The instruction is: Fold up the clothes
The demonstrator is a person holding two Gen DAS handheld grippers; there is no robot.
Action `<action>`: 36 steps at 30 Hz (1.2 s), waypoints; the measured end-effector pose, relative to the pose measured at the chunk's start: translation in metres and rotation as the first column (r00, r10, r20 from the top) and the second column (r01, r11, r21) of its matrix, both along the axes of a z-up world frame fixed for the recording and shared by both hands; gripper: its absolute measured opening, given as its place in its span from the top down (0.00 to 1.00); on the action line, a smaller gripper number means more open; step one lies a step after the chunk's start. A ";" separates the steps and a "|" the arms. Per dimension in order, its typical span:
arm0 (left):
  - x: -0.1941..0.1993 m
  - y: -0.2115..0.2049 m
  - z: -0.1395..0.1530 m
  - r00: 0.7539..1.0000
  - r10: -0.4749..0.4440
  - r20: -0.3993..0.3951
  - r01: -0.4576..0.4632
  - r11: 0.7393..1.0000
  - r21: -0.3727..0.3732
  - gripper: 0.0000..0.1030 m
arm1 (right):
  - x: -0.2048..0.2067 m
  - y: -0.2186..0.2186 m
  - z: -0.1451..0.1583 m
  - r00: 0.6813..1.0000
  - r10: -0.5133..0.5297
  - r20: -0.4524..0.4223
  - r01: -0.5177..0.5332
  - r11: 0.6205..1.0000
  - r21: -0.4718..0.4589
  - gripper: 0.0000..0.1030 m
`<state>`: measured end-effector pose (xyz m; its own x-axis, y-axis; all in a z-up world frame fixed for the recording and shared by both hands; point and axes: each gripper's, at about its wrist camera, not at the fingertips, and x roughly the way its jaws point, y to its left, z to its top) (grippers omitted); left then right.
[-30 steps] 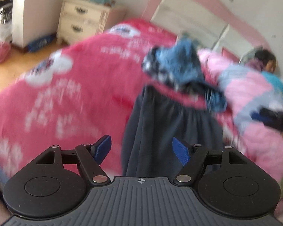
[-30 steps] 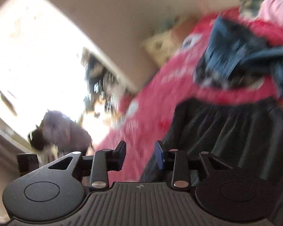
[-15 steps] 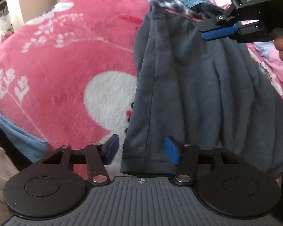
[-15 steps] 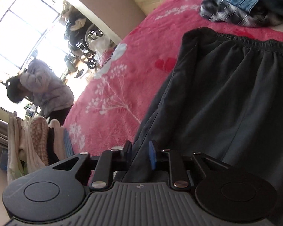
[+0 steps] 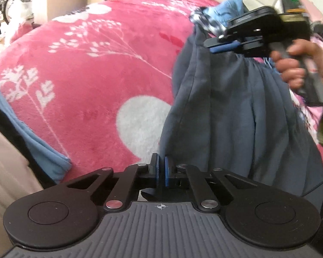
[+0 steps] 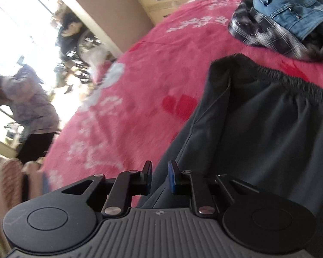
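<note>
A dark grey-blue garment point(image 5: 236, 111) with an elastic gathered waistband lies spread on a bed, on a pink blanket point(image 5: 92, 75) with white hearts and branches. In the left wrist view its long axis runs from the near hem, at the bottom of the picture, up and away to the waistband point(image 6: 290, 79) at the far end. So the waistband points away from the person, and the hem points toward the person.

The left tongs point(image 5: 160, 172) are pressed together at the near left corner of the hem; a thin edge of the fabric seems to be pinched between the blue pads point(image 5: 166, 169).

The right tongs point(image 6: 160, 177), held by a hand point(image 5: 299, 64), are at the far left part of the garment, close to the waistband. A narrow gap stands between their pads, and the left side edge of the garment lies in this gap. Whether the pads already press on the cloth, I cannot tell.

Beyond the waistband a plaid shirt point(image 6: 267, 34) and blue jeans point(image 6: 290, 6) lie in a heap on the blanket, apart from the garment.
</note>
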<state>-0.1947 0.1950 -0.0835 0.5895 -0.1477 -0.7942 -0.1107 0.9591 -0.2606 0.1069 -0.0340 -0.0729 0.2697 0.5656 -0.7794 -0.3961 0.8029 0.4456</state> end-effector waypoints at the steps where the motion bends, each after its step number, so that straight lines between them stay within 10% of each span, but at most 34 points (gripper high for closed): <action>1: -0.003 -0.001 0.003 1.000 0.012 0.013 -0.012 1.000 0.012 0.97 | 0.006 0.006 -0.003 1.000 -0.007 -0.002 0.007 1.000 -0.019 0.83; 6: -0.014 -0.001 0.019 0.995 0.042 0.086 -0.049 0.995 0.084 0.97 | 0.028 0.025 -0.022 0.999 -0.029 -0.034 0.024 0.992 -0.126 0.83; 16: -0.024 0.002 0.012 0.988 -0.011 0.153 0.014 1.000 -0.020 0.97 | 0.042 0.028 -0.046 0.994 -0.050 -0.102 0.029 0.980 -0.197 0.99; 27: -0.044 0.017 0.026 0.961 0.117 0.249 -0.105 0.992 -0.063 0.99 | 0.032 0.011 0.005 0.997 -0.058 -0.049 0.061 0.996 0.068 0.99; 36: -0.042 0.017 0.033 0.940 0.238 0.245 -0.265 0.961 0.084 0.99 | 0.046 0.069 -0.027 0.996 -0.012 -0.085 0.025 0.987 0.156 1.00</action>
<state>-0.2368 0.2120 -0.0504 0.7640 0.1126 -0.6353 -0.3023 0.9324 -0.1983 0.1526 0.0350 -0.0996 0.2187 0.6784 -0.7014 -0.3380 0.7270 0.5977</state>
